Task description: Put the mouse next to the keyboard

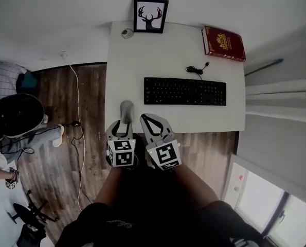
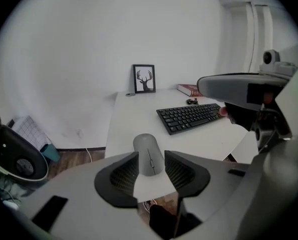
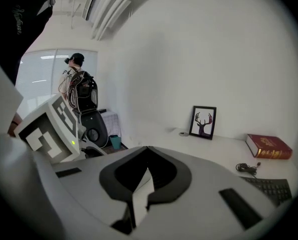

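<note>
A white desk [image 1: 142, 50] stands against a white wall over a wooden floor [image 1: 91, 91]. A black keyboard [image 1: 185, 91] lies across the desk. A coiled cable [image 1: 196, 69] sits just behind the keyboard, a red book [image 1: 223, 43] lies beyond its right end, and a framed antler picture [image 1: 150, 15] stands beyond its left end. The grey mouse [image 1: 126, 110] rests left of the keyboard, apart from it and nearer the desk's front edge. The left gripper [image 2: 151, 159] tilts down, its jaws parted around the mouse's near end without clamping it. The right gripper [image 3: 147, 147] is just beside it, closer to the keyboard, its jaws together and empty.
</note>
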